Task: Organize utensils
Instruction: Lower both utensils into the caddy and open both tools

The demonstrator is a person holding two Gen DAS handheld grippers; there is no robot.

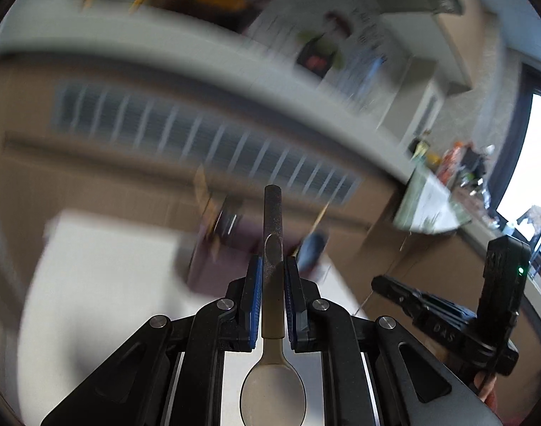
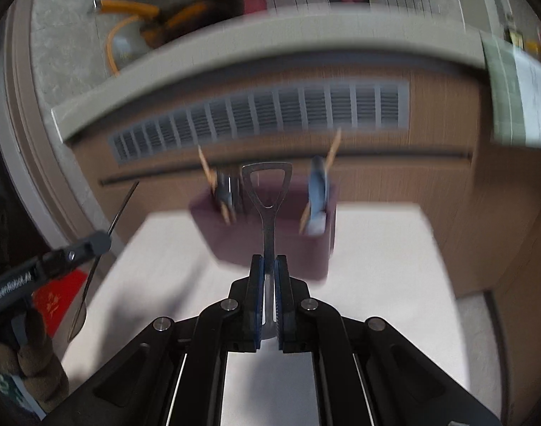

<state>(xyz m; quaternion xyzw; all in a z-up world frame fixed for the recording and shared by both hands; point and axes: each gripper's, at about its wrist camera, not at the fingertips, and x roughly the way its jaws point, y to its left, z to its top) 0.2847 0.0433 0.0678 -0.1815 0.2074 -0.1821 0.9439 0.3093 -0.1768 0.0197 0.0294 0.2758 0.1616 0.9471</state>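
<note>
1. My left gripper (image 1: 273, 277) was clamped on a spoon (image 1: 273, 319). The fingers pinched the middle of its handle. The dark handle end stuck out in front, and the pale bowl sat back near my hand. I think I held it that way so the handle could go into the holder first.

2. My right gripper (image 2: 269, 277) was shut tight on a thin metal utensil (image 2: 267, 206). Its handle had a shovel-like loop at the far end. I could not tell whether it was a fork or a spoon, because the other end was hidden.

3. The purple utensil holder (image 2: 270, 238) stood on the white table (image 2: 377, 266), in front of both grippers. It already held a blue utensil (image 2: 318, 186) and some wooden sticks (image 2: 208, 174).

4. Neither of my utensils was in the holder yet. Both were up in the air, apart from it.
</note>
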